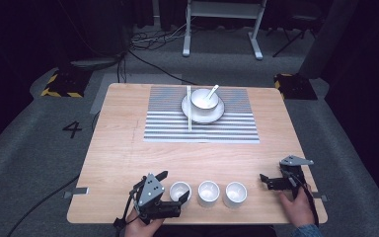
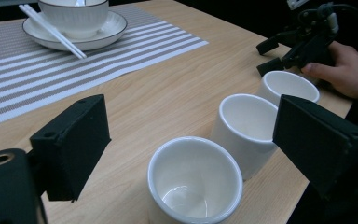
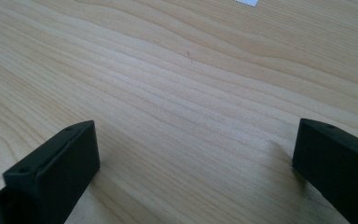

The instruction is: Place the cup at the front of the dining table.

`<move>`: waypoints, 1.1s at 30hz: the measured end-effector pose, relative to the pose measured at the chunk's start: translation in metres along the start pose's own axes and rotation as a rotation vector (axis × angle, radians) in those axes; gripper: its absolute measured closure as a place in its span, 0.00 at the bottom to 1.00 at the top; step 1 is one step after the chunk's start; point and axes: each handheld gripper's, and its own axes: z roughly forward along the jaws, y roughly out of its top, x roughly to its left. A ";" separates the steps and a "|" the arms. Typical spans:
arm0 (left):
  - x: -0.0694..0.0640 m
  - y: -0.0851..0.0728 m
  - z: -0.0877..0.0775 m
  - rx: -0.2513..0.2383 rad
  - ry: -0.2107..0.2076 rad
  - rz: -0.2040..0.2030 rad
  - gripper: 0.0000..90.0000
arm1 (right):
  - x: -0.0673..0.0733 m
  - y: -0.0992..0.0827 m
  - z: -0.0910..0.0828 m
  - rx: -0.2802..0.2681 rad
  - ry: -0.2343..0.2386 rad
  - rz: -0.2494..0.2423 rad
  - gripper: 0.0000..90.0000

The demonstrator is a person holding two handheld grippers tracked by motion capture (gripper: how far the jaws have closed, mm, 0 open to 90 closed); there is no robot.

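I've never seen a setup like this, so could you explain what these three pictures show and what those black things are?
A person sits at a wooden table with a hand-held two-jaw gripper in each hand. One picture looks down from above; the other two come from cameras riding on the grippers. The left gripper is open around the nearest of three white cups, not pressing it. The right gripper is open over bare wood. Farther off, a striped placemat carries a plate, a bowl, a spoon and chopsticks.
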 end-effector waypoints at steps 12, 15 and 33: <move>-0.001 -0.015 0.022 0.068 0.040 -0.033 0.15 | 0.000 0.000 0.000 -0.001 0.001 -0.002 0.01; -0.001 -0.018 0.025 0.080 0.026 -0.025 0.16 | 0.000 0.000 0.000 -0.001 0.002 -0.002 0.01; 0.012 -0.038 0.043 0.247 -0.109 0.033 0.19 | 0.000 0.000 0.000 0.000 0.002 -0.002 0.01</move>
